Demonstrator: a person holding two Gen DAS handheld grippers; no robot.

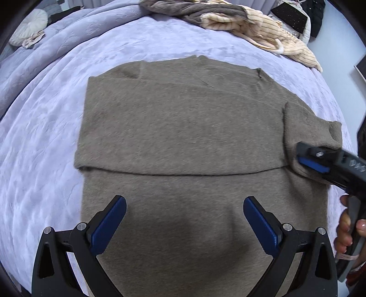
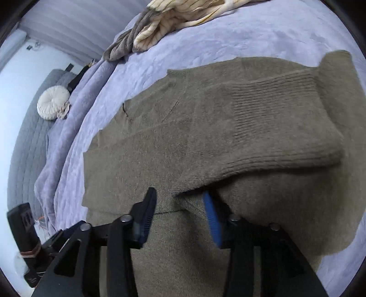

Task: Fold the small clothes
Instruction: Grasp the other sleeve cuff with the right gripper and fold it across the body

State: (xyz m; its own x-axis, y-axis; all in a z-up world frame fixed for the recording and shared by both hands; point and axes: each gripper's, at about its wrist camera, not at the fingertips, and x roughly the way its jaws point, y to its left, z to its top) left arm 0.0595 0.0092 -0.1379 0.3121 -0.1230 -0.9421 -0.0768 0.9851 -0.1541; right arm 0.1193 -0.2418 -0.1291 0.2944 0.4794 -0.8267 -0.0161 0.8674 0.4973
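Observation:
A taupe knit sweater lies flat on the lavender bedspread, with its lower part folded up across the body. Its ribbed sleeve is laid over the body from the right side. My left gripper hovers open and wide over the near half of the sweater, nothing between its blue pads. My right gripper stands open at the sleeve's fold; the sleeve's edge drapes over the tip of one finger, and the pads do not press on it. In the left wrist view the right gripper rests at the sleeve by the sweater's right edge.
A heap of brown and cream striped clothes lies at the bed's far edge. A round white cushion sits at the far left. A person's hand holds the right gripper's handle. A black item lies at the far right corner.

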